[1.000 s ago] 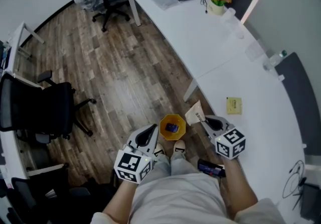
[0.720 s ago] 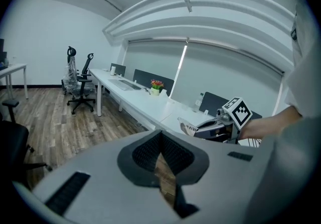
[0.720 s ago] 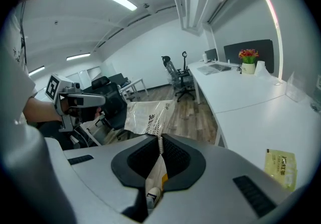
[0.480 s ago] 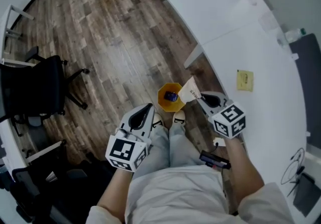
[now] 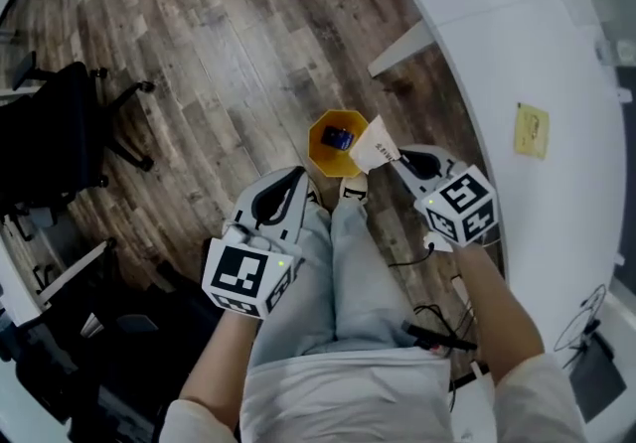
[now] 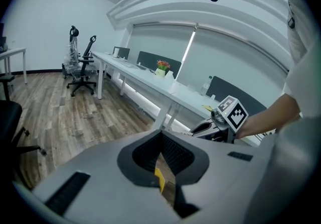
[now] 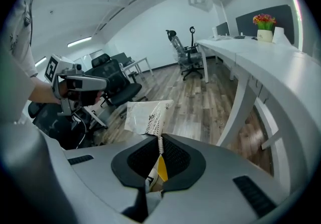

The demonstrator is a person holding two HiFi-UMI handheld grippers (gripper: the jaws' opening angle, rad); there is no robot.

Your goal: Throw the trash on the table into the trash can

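**White packet gripped at the trash can's rim**

Hard to read: dark print on the white packet (image 5: 376,145), too small to make out. Hidden behind that packet in the head view: the right side of the yellow trash can (image 5: 320,151), standing on the wood floor (image 5: 229,54). Inside the can, something blue (image 5: 340,139), too small to name. Cut off at the right edge: the white table (image 5: 556,44), with a yellow note (image 5: 532,129) on it. Right gripper (image 5: 399,159) clenched on the packet's near end, that end buried between the pads, the rest fanned out past the tips and overlapping the can's rim. Left gripper (image 5: 294,179) closed on nothing, just beside the can, apart from the packet.
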